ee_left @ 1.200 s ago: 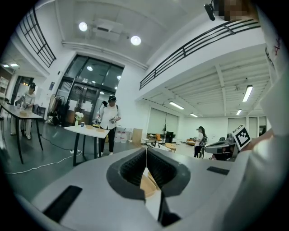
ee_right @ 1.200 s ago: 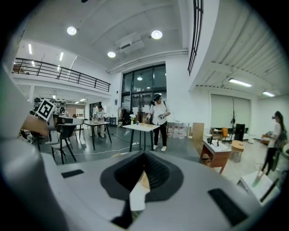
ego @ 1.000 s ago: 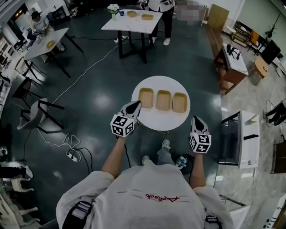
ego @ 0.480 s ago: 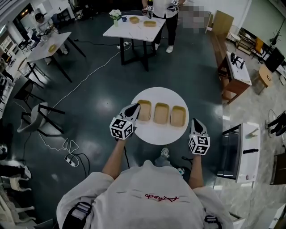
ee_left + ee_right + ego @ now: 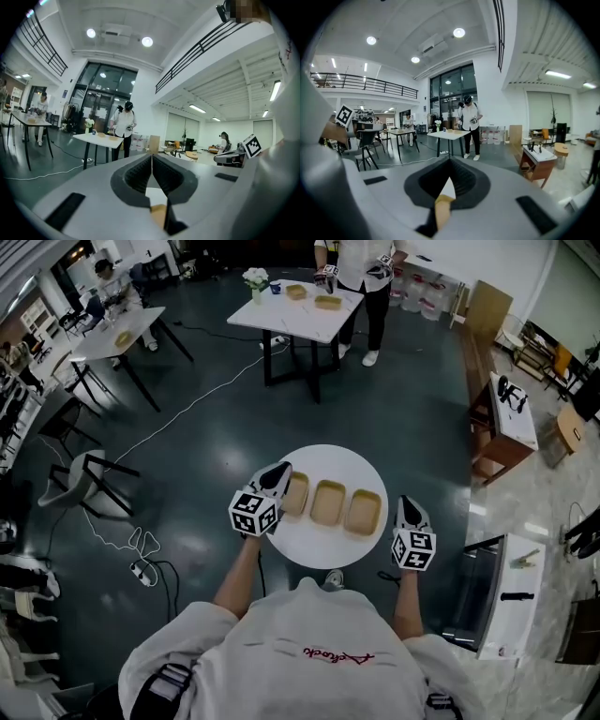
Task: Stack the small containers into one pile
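Three shallow tan containers stand in a row on the round white table (image 5: 323, 538): the left container (image 5: 296, 495), the middle container (image 5: 328, 502) and the right container (image 5: 363, 512). None is stacked on another. My left gripper (image 5: 277, 472) hovers over the table's left edge, just left of the left container, shut and empty. My right gripper (image 5: 407, 505) hangs off the table's right side, apart from the right container, also shut and empty. In the left gripper view the left gripper (image 5: 152, 160) has its jaws pressed together. The right gripper (image 5: 449, 163) looks the same in the right gripper view.
A white rectangular table (image 5: 305, 313) stands at the back with a person (image 5: 361, 277) beside it. A chair (image 5: 89, 479) and floor cables (image 5: 141, 549) lie to the left. A wooden desk (image 5: 511, 423) and a white cabinet (image 5: 511, 592) are on the right.
The round table and containers have slid lower and slightly left in the head view. Both grippers now reach farther forward alongside the table. Their jaws have stayed shut.
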Available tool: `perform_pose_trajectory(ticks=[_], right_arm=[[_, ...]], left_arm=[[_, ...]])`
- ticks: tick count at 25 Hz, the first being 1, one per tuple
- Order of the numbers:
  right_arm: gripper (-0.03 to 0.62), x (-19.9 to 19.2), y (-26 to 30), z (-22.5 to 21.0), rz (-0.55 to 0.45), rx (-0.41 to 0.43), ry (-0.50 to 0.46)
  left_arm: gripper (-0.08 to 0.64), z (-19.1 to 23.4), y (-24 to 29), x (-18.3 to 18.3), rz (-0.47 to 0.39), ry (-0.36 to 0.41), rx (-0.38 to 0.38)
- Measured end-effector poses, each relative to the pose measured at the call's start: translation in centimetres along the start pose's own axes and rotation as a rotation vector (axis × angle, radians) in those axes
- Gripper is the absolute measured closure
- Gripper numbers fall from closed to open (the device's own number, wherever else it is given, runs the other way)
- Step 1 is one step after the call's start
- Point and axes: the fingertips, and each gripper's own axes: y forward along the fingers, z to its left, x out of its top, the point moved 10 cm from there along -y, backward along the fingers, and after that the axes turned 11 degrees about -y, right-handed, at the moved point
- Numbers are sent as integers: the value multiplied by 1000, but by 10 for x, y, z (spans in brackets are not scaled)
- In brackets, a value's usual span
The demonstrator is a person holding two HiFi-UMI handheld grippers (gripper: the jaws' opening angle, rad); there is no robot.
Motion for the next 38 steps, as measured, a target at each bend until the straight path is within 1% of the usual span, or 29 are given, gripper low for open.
perform_pose_trajectory(ticks=[8,14,18,21,28,38], right_arm=[[572,-2,24,-35,9,56,-8],[572,-1,38,-42,25,54,-10],[572,1,48,-38,34,40,-13],[572,9,56,-35,30,12,-16],[572,30,67,-24,10,-54,-8],[572,35,81,-17,30,-82,-6]], left_arm=[[543,-13,25,-1,3,4,43],[543,-5,36,-3,19,-4,43],[543,9,49,1,23,-2,16],[543,20,60,11,16,5,-17],[543,49,68,29,17,7,-56],[543,68,88,30,46,-3,-92]])
